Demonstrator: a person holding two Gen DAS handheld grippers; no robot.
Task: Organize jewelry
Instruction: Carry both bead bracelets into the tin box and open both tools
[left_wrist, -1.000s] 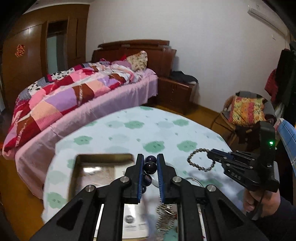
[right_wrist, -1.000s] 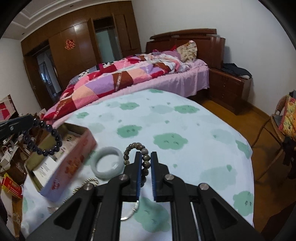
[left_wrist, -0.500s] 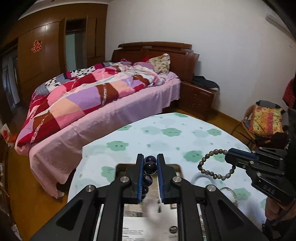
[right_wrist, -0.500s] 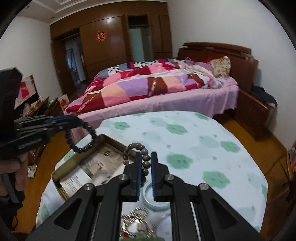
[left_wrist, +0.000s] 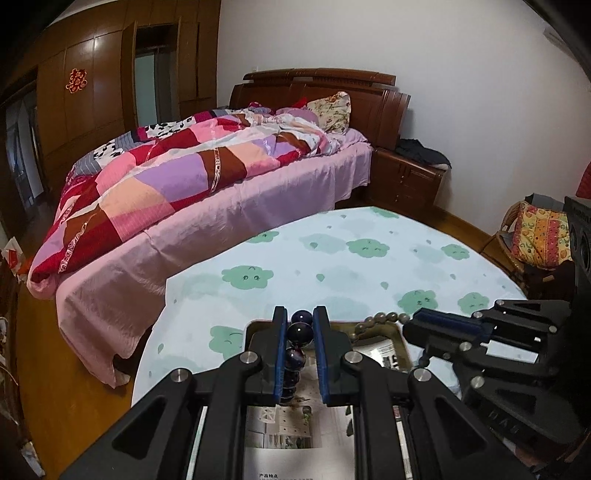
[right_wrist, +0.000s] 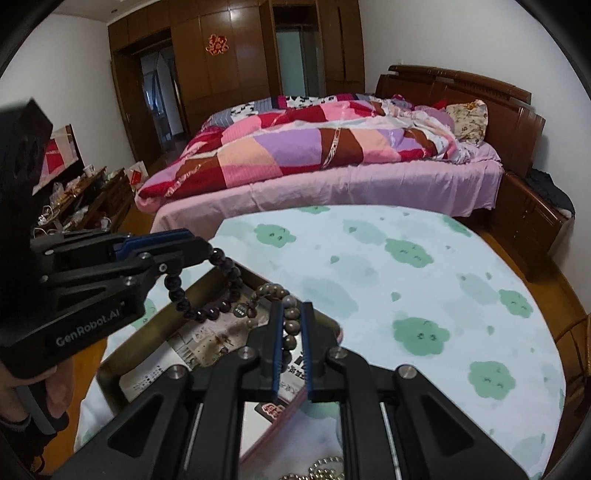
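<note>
My left gripper (left_wrist: 300, 321) is shut on a dark purple bead bracelet (left_wrist: 300, 332) and holds it above an open metal tin (left_wrist: 400, 334) lined with printed paper. In the right wrist view the same bracelet (right_wrist: 207, 291) hangs from the left gripper (right_wrist: 201, 247) over the tin (right_wrist: 110, 373). My right gripper (right_wrist: 290, 314) is shut on a brown-grey bead bracelet (right_wrist: 271, 291), also over the tin. It shows in the left wrist view (left_wrist: 410, 325) with its bracelet (left_wrist: 384, 318).
The tin stands on a round table with a white cloth printed with green clouds (right_wrist: 406, 280). Silver chain jewelry (right_wrist: 325, 467) lies near the table's front edge. A bed with a patchwork quilt (left_wrist: 184, 173) stands beyond the table.
Both grippers have moved left with their bracelets and now hang over the tin. The right gripper has come close beside the left one.
</note>
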